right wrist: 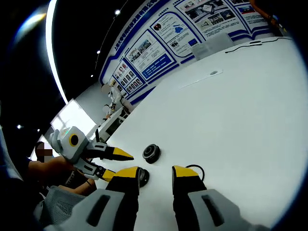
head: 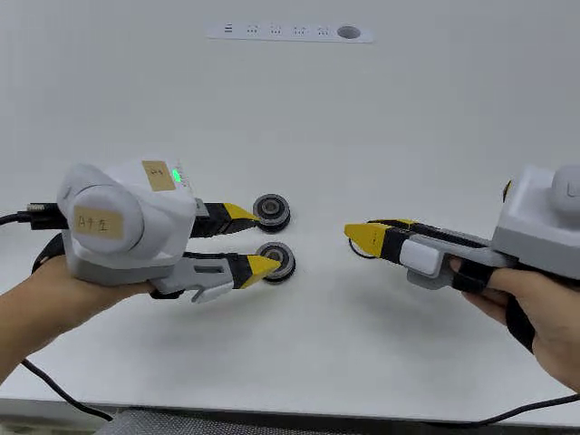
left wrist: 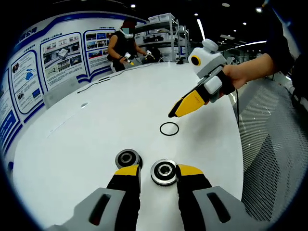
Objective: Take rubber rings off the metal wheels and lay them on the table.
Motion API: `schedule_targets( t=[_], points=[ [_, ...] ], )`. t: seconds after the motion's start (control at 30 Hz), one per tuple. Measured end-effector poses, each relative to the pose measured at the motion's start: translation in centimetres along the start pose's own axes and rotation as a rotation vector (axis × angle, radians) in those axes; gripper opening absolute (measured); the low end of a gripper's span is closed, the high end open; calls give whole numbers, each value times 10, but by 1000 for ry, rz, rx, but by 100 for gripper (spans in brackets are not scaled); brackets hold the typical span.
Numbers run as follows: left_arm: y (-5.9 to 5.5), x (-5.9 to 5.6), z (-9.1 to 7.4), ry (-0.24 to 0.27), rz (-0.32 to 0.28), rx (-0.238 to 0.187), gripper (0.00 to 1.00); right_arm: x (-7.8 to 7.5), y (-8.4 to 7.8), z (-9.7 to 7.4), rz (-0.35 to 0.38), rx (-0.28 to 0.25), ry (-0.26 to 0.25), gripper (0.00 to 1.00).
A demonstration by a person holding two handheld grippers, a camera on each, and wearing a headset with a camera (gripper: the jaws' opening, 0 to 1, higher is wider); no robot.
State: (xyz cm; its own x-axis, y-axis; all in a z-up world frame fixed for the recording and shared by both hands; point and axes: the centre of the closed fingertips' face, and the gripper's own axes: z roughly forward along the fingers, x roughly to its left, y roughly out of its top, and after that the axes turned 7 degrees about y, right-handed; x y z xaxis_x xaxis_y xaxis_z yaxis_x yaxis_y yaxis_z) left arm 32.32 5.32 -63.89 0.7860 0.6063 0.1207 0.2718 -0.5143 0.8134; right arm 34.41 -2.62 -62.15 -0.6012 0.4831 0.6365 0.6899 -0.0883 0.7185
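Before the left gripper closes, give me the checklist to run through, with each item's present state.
1. The left gripper has its jaws open: ok.
2. The near wheel lies between those jaws: ok, though off-centre toward one tip.
3. The far wheel is clear of the closing path: cannot tell, it sits right by the other tip.
4. A ring is seated on the near wheel: cannot tell.
5. The loose rubber ring lies flat on the table, apart from both wheels: ok.
6. The right gripper has its jaws open and stands off from the wheels: ok.
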Motion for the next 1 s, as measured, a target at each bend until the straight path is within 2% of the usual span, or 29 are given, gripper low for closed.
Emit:
schedule_targets(
  t=[0.13, 0.3, 0.53, 1.0],
  points=[
    [-3, -5, 3, -19, 7, 10, 24, -1, -3, 0, 19, -5, 1, 28],
    [-7, -7, 6, -30, 22, 27, 22, -3, -5, -3, 29, -9, -6, 27],
    [-6, -8, 7, -37, 14, 27, 19, -5, -5, -4, 38, -15, -12, 27],
    [-8, -13, 7, -55, 35, 40, 14, 1, -8, 0, 50, -12, 7, 27]
  ],
)
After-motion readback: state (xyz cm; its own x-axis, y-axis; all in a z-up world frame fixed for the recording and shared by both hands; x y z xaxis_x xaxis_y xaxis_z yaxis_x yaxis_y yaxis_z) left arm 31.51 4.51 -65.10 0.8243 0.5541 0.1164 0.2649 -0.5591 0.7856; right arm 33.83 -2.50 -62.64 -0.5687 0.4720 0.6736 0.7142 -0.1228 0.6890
